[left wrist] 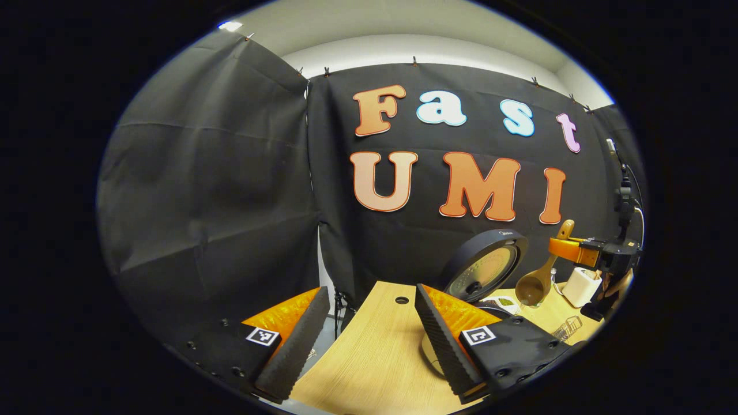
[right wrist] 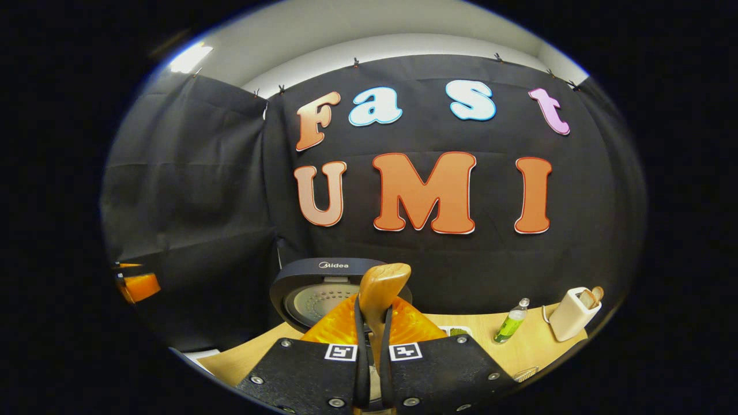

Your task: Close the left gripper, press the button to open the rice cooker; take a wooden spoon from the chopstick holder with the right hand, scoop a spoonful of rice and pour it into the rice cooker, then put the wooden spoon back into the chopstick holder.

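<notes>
Rice cooker (left wrist: 483, 266) stands toward the far right part of the wooden table (left wrist: 375, 351) with its round lid swung up and facing forward, seen in the left gripper view beyond the left gripper (left wrist: 369, 340), whose two black ridged fingers are spread wide apart over the table's near edge with nothing between them. Farther right in that view the right gripper (left wrist: 568, 249) holds the wooden spoon (left wrist: 539, 276) by its handle, bowl hanging down near the cooker's right side. In the right gripper view both fingers are pressed together on the spoon's handle (right wrist: 380, 294), whose rounded end rises above them in front of the raised lid (right wrist: 323, 291). Near the table's right edge sit a white chopstick holder (right wrist: 572, 314) and, just left of it, a small green bottle (right wrist: 509, 323)
</notes>
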### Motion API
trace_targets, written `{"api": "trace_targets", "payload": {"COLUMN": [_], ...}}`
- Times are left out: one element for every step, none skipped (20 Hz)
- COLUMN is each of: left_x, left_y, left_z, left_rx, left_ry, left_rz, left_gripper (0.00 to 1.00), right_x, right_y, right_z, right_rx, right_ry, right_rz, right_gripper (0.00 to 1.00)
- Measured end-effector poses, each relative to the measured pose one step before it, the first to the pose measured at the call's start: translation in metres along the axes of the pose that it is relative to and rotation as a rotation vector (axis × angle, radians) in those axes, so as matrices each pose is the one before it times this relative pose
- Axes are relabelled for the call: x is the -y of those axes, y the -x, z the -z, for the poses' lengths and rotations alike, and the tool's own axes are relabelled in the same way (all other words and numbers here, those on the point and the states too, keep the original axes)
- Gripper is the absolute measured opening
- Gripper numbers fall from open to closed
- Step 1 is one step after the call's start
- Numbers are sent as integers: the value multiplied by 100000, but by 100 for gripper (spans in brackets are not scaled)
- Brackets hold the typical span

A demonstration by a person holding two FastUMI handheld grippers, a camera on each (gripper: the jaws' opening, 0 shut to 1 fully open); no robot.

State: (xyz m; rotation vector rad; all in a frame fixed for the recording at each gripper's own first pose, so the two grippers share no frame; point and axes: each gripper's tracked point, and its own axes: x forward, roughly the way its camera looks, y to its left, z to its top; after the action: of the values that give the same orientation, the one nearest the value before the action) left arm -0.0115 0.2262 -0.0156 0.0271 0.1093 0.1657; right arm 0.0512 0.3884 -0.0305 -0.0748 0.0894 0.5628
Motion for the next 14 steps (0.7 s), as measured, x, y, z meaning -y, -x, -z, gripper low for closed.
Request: {"api": "trace_targets", "payload": {"left_x": [7,15,-4,-14,98,104,95,95,108,67,126,43,108,265], "left_y": [-77,-53,-10,53,-5,13,-20,47,21,37,2,4,-95,-11], "left_z": [-32,126,67,-36,-27,25,-134,-14,-105,-89,-78,34,-40,-111], "left_rx": [-176,-52,-92,-35,-27,-65,125,136,162,221,112,119,281,251], "left_ry": [-198,-211,-316,-327,-283,-150,18,127,185,206,-14,-95,226,485], "left_rz": [-142,95,14,31,68,105,203,133,170,258,223,18,290,547], "left_gripper": [98,98,98,98,98,98,98,98,98,98,98,98,98,98], "right_x": [-201,-201,-184,-239,-190,-216,-35,148,284,536,696,658,884,942], "right_y": [57,13,65,113,26,-42,3,28,101,202,52,26,305,328], "right_z": [25,114,93,104,208,127,165,168,-75,-421,-507,-254,-480,-383], "right_rx": [469,130,96,144,-204,-69,-219,-400,287,1014,964,451,364,277], "right_ry": [2143,1793,1374,902,252,-784,-1416,-2213,-2864,-3203,-3299,-3277,-3963,-3887], "right_rz": [-504,-563,-724,-672,-657,-511,-360,115,613,1034,1406,1348,1312,1435], "right_gripper": [6,6,6,6,6,6,6,6,6,6,6,6,6,6]}}
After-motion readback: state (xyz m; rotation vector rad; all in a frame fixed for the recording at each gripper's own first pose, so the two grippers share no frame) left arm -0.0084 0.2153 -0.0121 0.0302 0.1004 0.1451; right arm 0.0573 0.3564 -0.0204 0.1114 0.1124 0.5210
